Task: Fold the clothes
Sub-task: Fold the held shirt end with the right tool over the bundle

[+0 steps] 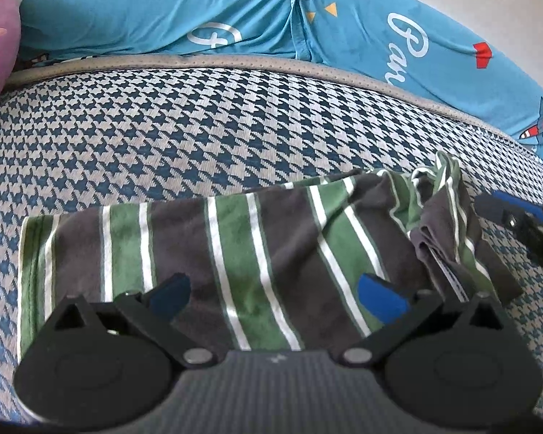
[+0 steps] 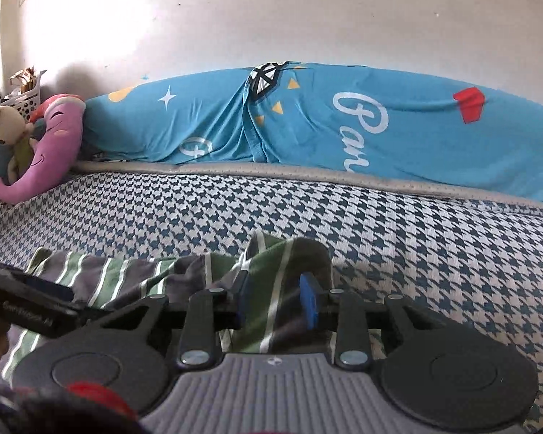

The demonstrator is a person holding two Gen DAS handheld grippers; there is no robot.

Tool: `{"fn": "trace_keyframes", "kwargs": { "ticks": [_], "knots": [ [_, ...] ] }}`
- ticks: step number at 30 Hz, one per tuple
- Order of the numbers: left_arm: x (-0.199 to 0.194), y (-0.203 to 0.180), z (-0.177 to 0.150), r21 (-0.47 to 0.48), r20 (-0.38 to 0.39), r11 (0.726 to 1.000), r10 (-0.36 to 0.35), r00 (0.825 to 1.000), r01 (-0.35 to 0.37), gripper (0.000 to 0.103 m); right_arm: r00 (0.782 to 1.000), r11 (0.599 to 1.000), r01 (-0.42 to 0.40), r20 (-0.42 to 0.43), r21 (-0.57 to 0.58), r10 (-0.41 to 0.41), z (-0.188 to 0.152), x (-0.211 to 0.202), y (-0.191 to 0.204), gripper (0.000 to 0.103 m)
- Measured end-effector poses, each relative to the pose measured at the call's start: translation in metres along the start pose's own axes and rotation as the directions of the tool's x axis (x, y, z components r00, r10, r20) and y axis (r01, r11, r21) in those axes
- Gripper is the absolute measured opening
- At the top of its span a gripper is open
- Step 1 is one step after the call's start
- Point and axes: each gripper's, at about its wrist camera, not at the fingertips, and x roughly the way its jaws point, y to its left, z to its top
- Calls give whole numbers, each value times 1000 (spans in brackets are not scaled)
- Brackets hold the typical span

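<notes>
The striped garment (image 1: 235, 253) is soft, matt knit cloth, lying on a coarser woven houndstooth cover (image 1: 199, 126). Behind it, the blue printed sheet (image 2: 380, 137) looks smooth with a faint sheen. The left gripper (image 1: 275, 294) is matt black plastic with bright metal pivot pins.

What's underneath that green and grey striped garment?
The striped garment lies on a blue and white houndstooth bed cover, which shows all around it. Whatever is directly beneath the cloth, or tucked inside its bunched right end, is covered from view.
</notes>
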Motion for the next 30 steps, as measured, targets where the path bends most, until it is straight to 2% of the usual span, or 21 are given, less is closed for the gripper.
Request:
{"fn": "trace_keyframes", "kwargs": {
  "ticks": [9, 12, 14, 19, 24, 30],
  "knots": [
    [-2, 3, 2, -17, -9, 1000, -4, 1000, 4, 103, 1000, 1000, 22, -17, 3, -22, 3, 28, 8, 30],
    [-3, 4, 3, -22, -14, 1000, -7, 1000, 7, 103, 997, 1000, 0, -74, 0, 0, -2, 47, 8, 31],
    [-4, 5, 4, -27, -16, 1000, -8, 1000, 7, 103, 996, 1000, 11, -90, -28, -14, -5, 57, 13, 31],
    [-5, 8, 7, -38, -18, 999, -12, 1000, 11, 103, 996, 1000, 13, -83, -18, -15, -6, 66, 15, 32],
    [-5, 11, 9, -48, -21, 999, -11, 1000, 10, 103, 996, 1000, 15, -86, -24, -17, -6, 64, 16, 33],
    [-5, 9, 7, -36, -25, 999, 3, 1000, -4, 103, 999, 1000, 0, -54, 27, 2, 1, 39, 6, 32]
  ]
}}
